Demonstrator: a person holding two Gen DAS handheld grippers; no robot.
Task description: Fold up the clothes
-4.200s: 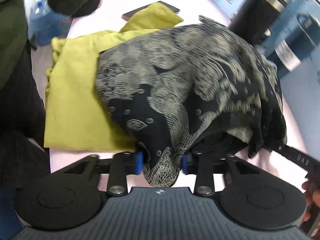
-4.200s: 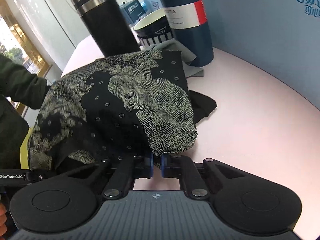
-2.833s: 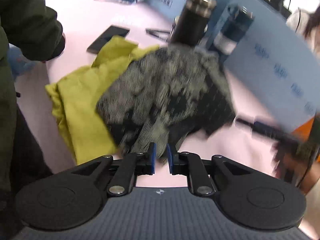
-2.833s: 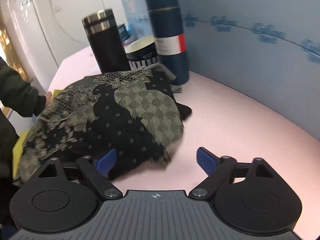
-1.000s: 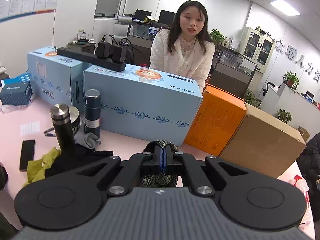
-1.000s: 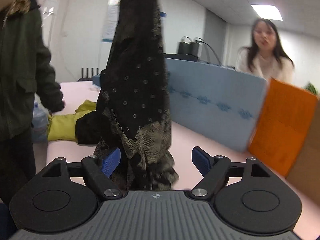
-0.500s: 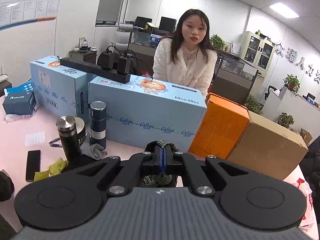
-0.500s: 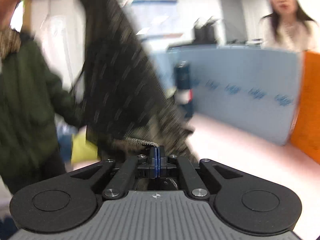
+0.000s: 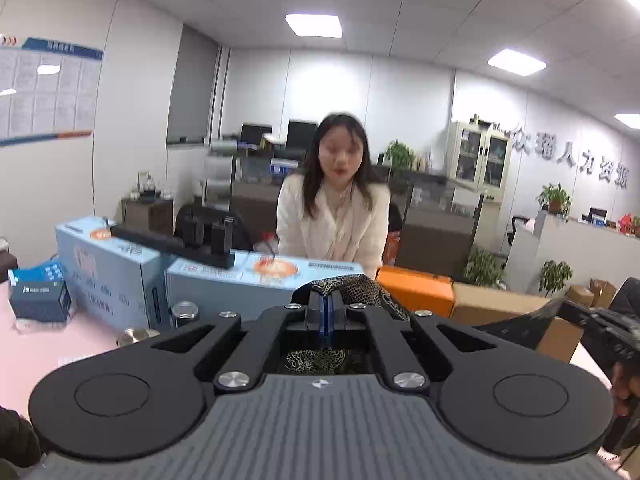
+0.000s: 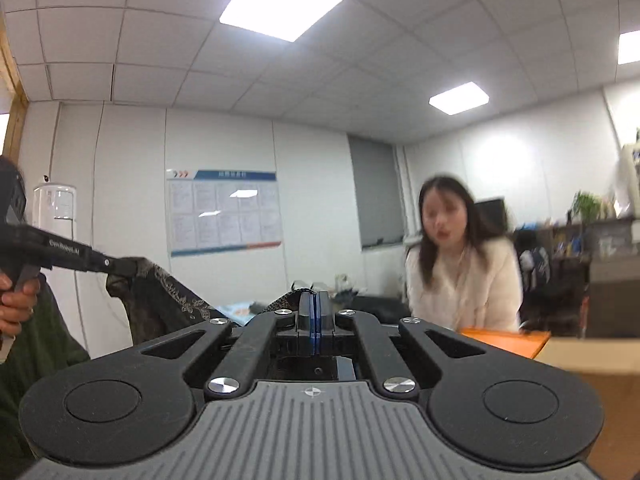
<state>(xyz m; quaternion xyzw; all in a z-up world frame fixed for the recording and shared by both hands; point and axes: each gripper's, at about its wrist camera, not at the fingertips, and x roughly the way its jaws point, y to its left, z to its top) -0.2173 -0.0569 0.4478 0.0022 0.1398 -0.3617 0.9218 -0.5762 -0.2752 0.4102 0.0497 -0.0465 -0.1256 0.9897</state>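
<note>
— What do the claws have?
— Both are clenched on the patterned garment [image 9: 352, 286]: left claw [image 9: 325, 312] and right claw [image 10: 313, 312] each pinch an edge.
— Where is it?
— Lifted above the pink counter [image 9: 36, 344], slung between them.

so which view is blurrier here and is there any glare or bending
Right wrist view: blurrier, the person in the white top and shelves smeared, while the right tongs stay sharp; ceiling light panel blown out. Left wrist view: mild blur on that person, left tongs crisp on the patterned garment; fisheye curves the walls in both.
</note>
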